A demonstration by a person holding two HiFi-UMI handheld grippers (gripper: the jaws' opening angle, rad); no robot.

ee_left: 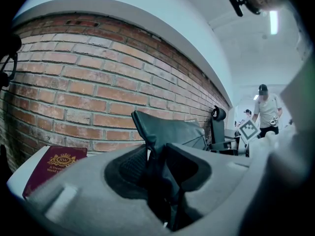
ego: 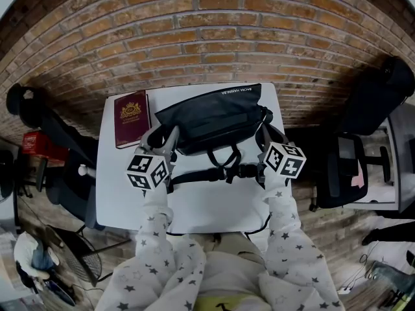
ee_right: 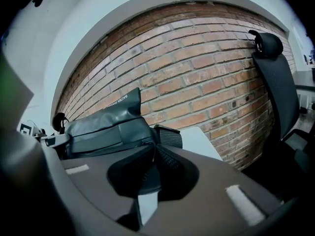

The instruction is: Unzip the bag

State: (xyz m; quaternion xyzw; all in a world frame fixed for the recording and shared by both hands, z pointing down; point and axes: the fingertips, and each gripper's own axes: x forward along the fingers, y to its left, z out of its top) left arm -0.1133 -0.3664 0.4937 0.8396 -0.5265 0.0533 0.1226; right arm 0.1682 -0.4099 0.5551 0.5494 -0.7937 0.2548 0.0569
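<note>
The bag [ego: 211, 118] lies on the table [ego: 214, 203], a book [ego: 131, 117] just left of it.

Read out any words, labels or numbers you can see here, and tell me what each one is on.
"RW": gold crest on the red book.
White print on the black bag: too small to read.
Gold line under the crest: blurred.

Bare table [ego: 214, 206] before bag [ego: 207, 118]

Your red book [ee_left: 53, 170] carries a gold crest with "RW" on its cover; the line under it is too small to read. White print runs along the top edge of your bag [ego: 207, 118], not legible.
</note>
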